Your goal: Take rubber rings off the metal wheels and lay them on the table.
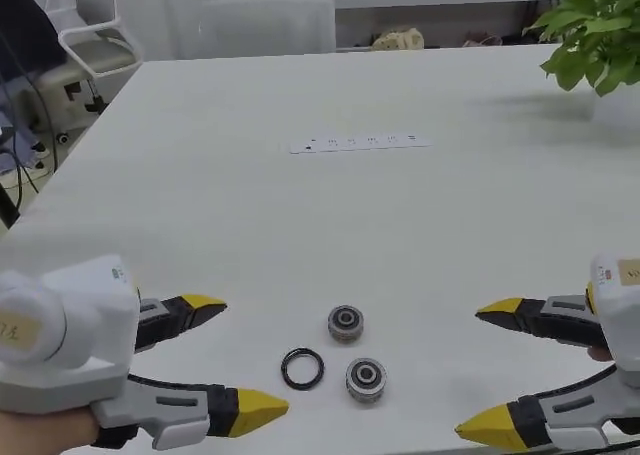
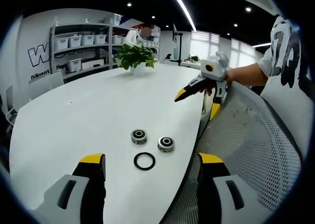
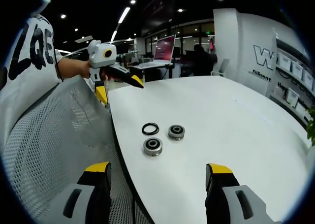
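1. Currently my left gripper (image 1: pixel 255 355) is spread wide, holding nothing, left of the parts.
2. Right gripper (image 1: pixel 468 373): jaws wide apart too, empty, off to the right.
3. Rubber ring (image 1: pixel 302 368) lies loose on the table (image 1: pixel 300 205), just beside the near metal wheel (image 1: pixel 366 378); the far metal wheel (image 1: pixel 345 322) is close behind.

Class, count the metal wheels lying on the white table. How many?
2. The far wheel lies just beyond the near wheel, which sits to the right of the loose rubber ring. None looks hidden.
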`<state>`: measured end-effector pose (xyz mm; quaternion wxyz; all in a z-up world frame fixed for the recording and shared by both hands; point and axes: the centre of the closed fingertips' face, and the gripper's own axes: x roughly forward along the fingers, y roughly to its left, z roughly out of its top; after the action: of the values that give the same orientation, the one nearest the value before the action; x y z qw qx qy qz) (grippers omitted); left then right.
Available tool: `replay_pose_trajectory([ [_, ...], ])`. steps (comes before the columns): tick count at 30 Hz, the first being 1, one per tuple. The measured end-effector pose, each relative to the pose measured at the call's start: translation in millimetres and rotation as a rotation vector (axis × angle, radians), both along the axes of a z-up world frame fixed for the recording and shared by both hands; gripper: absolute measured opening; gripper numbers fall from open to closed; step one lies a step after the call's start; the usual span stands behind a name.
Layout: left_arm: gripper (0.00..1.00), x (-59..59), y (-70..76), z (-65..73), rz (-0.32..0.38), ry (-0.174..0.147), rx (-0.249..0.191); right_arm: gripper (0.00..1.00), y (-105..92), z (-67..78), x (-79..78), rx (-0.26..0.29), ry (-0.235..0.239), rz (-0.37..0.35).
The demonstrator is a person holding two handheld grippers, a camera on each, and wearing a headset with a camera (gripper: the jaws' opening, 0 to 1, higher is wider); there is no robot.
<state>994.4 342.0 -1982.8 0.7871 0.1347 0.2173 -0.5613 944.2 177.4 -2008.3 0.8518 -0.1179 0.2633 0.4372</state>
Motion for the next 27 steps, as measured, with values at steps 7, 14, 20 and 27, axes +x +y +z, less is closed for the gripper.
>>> replay_pose_trajectory([
  [7,0.73,-4.0,-1.2,-2.4,-0.013,-0.005,0.015,0.78,0.3,0.2,0.3,0.009,0.000,-0.007],
  [14,0.74,-4.3,0.3,-2.0,-0.010,-0.008,0.016,0.78,-0.5,2.1,2.2,0.032,-0.004,-0.027],
  [20,0.74,-6.1,1.3,-4.0,-0.008,-0.011,0.022,0.78,-0.1,3.0,2.8,0.040,-0.010,-0.034],
  [27,0.73,-6.3,1.9,-5.4,-0.009,-0.029,0.035,0.78,-0.2,3.2,3.3,0.045,-0.013,-0.044],
])
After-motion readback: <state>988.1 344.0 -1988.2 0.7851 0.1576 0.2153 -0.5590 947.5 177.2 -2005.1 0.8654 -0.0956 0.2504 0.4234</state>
